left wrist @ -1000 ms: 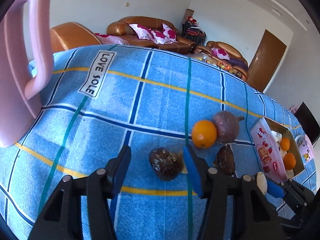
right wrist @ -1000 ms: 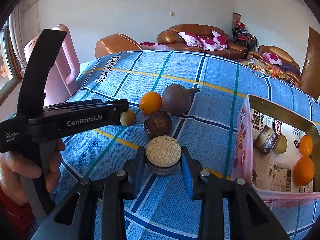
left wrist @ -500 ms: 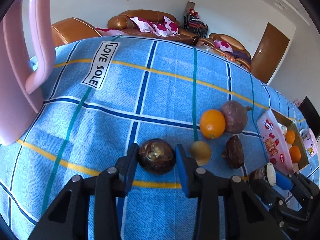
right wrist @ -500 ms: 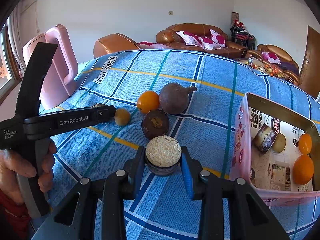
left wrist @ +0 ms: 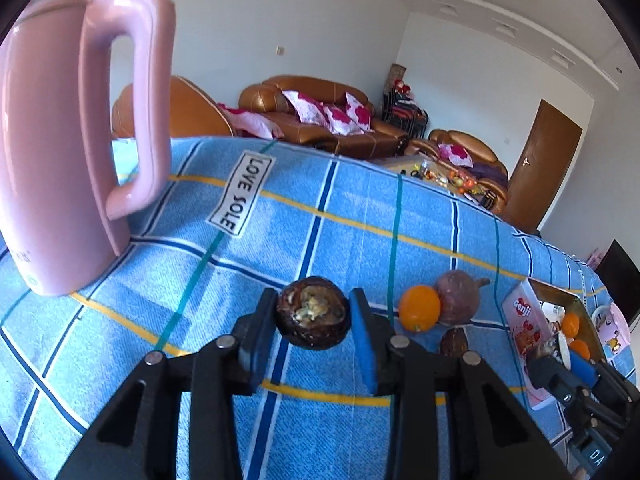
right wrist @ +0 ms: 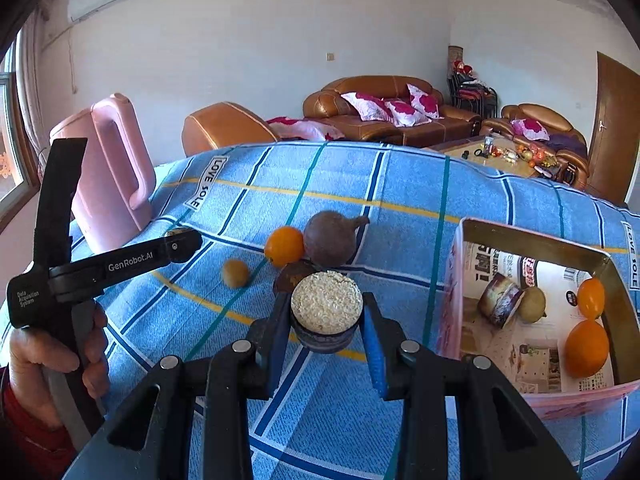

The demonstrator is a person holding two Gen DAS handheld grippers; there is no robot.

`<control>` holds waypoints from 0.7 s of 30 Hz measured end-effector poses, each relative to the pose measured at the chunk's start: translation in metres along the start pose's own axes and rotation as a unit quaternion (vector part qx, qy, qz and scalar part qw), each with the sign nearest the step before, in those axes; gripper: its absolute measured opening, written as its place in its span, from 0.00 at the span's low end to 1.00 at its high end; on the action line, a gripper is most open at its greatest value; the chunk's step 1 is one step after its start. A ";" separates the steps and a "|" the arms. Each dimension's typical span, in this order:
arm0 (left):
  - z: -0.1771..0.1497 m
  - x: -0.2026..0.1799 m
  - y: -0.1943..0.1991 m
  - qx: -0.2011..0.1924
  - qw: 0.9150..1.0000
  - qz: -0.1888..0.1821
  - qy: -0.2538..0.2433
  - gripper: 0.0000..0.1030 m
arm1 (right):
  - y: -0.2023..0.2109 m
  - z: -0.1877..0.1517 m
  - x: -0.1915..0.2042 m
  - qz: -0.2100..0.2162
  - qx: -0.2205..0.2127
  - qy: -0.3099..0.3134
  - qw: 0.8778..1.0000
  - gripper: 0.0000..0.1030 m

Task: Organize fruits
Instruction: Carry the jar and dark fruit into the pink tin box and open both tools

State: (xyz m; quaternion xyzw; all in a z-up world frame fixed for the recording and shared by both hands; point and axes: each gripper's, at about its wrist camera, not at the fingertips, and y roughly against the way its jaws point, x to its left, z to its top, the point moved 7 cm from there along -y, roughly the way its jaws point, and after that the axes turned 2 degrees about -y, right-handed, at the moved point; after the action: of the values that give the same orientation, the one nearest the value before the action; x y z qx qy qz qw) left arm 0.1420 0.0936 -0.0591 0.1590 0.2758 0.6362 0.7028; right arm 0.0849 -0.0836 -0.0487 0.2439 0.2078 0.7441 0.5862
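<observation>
My left gripper (left wrist: pixel 314 330) is shut on a dark brown fruit (left wrist: pixel 313 312) and holds it above the blue checked cloth. My right gripper (right wrist: pixel 326 326) is shut on a dark halved fruit with a pale cut face (right wrist: pixel 327 304), held above the cloth left of the pink box (right wrist: pixel 452 280). On the cloth lie an orange (right wrist: pixel 285 245), a purple round fruit (right wrist: pixel 330 238), a dark half fruit (right wrist: pixel 294 274) and a small brown fruit (right wrist: pixel 235 273). The box holds two oranges (right wrist: pixel 586 346), a small pale fruit (right wrist: pixel 532 304) and a halved fruit (right wrist: pixel 498 299).
A pink kettle (left wrist: pixel 60 160) stands at the left on the cloth; it also shows in the right wrist view (right wrist: pixel 108 172). The left gripper's body and the hand (right wrist: pixel 60 360) fill the left side there. Sofas and a door stand beyond the table.
My left gripper closed on the dark brown fruit and lifted it off the cloth. My right gripper kept its halved fruit and barely moved.
</observation>
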 end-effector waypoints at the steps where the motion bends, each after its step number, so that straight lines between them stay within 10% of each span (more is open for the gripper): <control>1: 0.003 -0.001 0.005 -0.014 1.000 0.005 -0.008 0.37 | 0.002 0.002 -0.002 0.002 -0.006 -0.006 1.000 0.35; 21: -0.006 -0.073 0.038 -0.090 0.990 0.040 -0.103 0.37 | 0.025 0.015 -0.030 -0.044 -0.049 -0.007 0.998 0.35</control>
State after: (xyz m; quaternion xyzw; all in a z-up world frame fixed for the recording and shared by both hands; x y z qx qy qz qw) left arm 0.1054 0.0264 -0.0282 0.1707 0.1367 0.6666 0.7126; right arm 0.0810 -0.1182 -0.0258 0.2105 0.1777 0.7249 0.6314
